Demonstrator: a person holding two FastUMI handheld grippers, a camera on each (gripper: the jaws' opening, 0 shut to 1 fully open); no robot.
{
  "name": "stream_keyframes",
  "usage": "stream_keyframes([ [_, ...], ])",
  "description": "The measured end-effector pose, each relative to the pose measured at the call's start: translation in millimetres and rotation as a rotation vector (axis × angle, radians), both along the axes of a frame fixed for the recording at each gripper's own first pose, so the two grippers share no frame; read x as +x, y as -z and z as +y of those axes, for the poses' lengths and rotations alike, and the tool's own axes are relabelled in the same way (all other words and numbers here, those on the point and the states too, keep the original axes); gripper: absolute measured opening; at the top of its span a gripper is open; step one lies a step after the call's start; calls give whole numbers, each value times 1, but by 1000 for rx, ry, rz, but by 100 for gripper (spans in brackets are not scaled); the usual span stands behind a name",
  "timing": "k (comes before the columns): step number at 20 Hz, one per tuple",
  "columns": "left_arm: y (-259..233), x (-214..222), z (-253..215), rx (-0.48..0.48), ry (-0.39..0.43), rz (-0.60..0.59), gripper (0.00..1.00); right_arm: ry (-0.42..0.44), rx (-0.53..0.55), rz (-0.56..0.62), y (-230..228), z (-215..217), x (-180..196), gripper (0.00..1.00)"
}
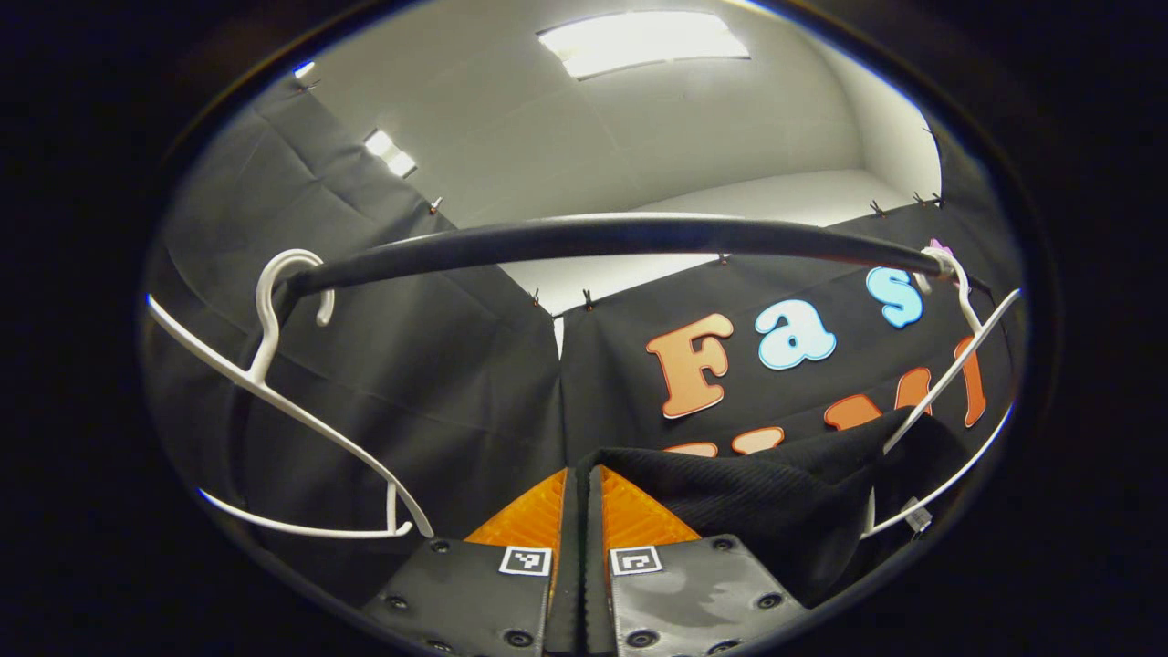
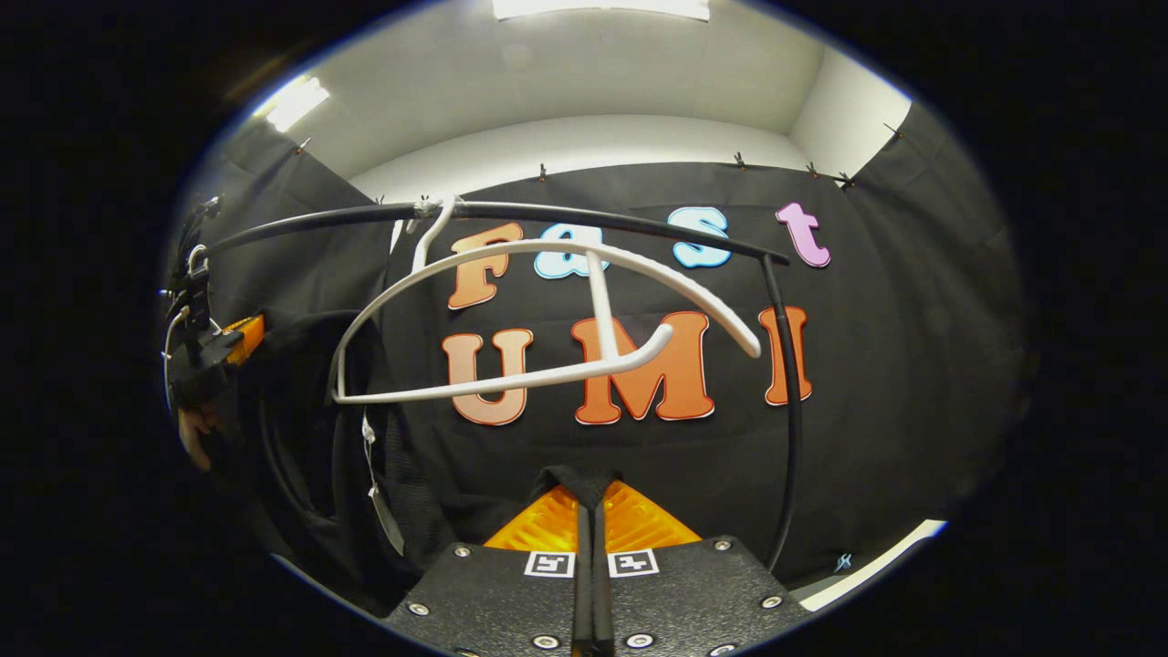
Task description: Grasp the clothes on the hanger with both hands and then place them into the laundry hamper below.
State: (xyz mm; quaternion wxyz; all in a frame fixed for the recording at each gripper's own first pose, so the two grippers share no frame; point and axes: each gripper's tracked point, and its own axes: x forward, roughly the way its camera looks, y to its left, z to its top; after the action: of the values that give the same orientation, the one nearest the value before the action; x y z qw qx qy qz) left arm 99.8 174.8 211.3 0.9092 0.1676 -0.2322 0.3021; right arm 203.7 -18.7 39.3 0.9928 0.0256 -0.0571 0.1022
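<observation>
Left gripper (image 1: 580, 511), fingers drawn nearly together with dark fabric pinched in the narrow gap, holds a black ribbed garment (image 1: 785, 493) that spreads away to its right, in the left gripper view. That cloth climbs toward a white plastic hanger (image 1: 958, 365) hooked near the right end of a black clothes rail (image 1: 593, 235), which runs across the frame from side to side. A second white hanger (image 1: 274, 392), bare, hangs from the rail's left end with its long axis slanting down to the right.

Right gripper (image 2: 591, 516), seen in the right gripper view, has its fingers almost closed on a fold of the same black garment (image 2: 575, 479) rising between the tips. Above it a white hanger (image 2: 547, 310) hooks over the rail (image 2: 584, 217), its long axis lying roughly level across the frame. More of the dark clothing (image 2: 319, 438) hangs at the left, a tag (image 2: 383, 516) dangling from it, beside the other gripper (image 2: 214, 342) and a hand (image 2: 193, 429)
</observation>
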Motion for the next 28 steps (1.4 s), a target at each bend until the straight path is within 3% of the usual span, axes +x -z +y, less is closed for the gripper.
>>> stream_keyframes([
  [4,15,-1,18,9,-53,31,10,-26,-4,8,5,11,-9,0],
  [5,17,-3,26,18,-78,41,10,-30,-1,10,7,13,-12,5],
  [6,23,-1,32,7,-85,55,10,-38,0,13,8,16,-15,0],
  [7,30,-2,34,-15,-82,61,10,-43,-1,13,7,18,-16,5],
  [9,33,-10,36,-26,-74,62,10,-44,-3,9,8,19,-23,0],
  [15,60,-16,21,-7,-50,142,10,-61,12,31,18,25,-33,0],
  [21,112,-16,-11,-44,37,246,10,-88,-9,86,48,43,-55,0],
  [28,164,-17,-89,-133,257,369,10,-103,-28,123,65,47,-70,0],
])
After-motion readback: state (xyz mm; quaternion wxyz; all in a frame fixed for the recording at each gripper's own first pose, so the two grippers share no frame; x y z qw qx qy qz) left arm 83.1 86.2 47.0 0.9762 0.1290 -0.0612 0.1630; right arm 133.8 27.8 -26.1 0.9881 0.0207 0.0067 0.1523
